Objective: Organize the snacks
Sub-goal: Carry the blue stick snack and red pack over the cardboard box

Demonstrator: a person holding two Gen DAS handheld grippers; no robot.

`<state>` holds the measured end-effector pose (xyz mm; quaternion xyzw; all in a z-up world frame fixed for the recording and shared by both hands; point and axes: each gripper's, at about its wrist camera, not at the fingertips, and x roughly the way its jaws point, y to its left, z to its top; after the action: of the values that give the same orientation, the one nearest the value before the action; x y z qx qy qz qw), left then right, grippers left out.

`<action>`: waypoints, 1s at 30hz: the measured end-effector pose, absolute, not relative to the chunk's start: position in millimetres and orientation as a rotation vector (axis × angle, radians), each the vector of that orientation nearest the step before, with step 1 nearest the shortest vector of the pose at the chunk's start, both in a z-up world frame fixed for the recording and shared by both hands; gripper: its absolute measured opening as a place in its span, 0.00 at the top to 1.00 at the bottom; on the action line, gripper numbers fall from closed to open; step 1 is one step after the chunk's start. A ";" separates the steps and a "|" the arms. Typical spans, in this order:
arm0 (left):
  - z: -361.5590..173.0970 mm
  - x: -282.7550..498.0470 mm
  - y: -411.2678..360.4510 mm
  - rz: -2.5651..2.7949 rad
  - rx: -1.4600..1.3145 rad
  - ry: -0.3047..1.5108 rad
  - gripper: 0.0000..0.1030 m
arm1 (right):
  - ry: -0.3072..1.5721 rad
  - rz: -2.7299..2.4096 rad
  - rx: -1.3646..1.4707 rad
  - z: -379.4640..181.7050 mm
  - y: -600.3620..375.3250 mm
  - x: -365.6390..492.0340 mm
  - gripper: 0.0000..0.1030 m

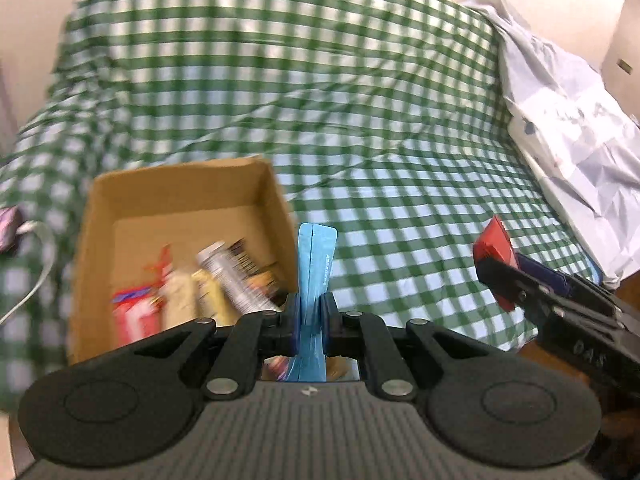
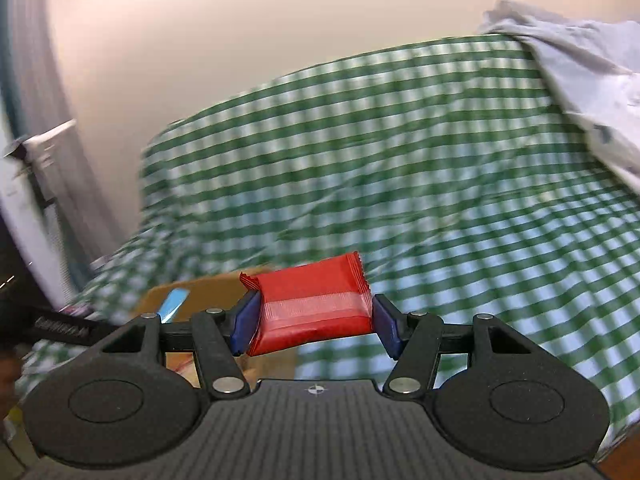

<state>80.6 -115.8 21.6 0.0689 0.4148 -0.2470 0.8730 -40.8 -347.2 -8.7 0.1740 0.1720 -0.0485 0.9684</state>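
Currently, left gripper (image 1: 310, 322) fingers clamp a thin blue foil packet (image 1: 316, 264); right gripper (image 2: 316, 322) fingers clamp a red rectangular wrapper (image 2: 312, 304); open brown cardboard box (image 1: 176, 184) contents are blurred.

green-checked cloth (image 1: 360, 100), blue packet (image 1: 316, 264), red packet (image 2: 314, 302) (pale-banded)

A green-and-white checked cloth (image 1: 320, 100) covers the rumpled bed. A crumpled pale sheet (image 1: 568, 132) lies along its right side. A white cable (image 1: 30, 276) trails at the left edge beside a small dark object (image 1: 7, 226). A plain beige wall (image 2: 240, 40) stands behind.
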 end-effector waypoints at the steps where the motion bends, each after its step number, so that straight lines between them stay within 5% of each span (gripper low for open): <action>1: 23.1 72.3 -102.0 -0.496 0.138 0.865 0.90 | 0.353 -0.072 0.342 -5.9 -329.5 -47.7 0.40; 14: 27.6 -3.5 15.4 -0.364 0.052 0.826 0.90 | 0.412 0.081 0.248 6.1 -212.8 -94.6 0.40; 30: 26.5 -8.6 30.3 -0.366 0.007 0.818 0.89 | 0.435 0.064 0.182 13.7 -196.7 -101.5 0.40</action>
<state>-8.6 30.3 26.5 0.0036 0.3955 -0.1769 0.9012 -101.5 -196.7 13.7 0.0900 0.2154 0.0316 0.9719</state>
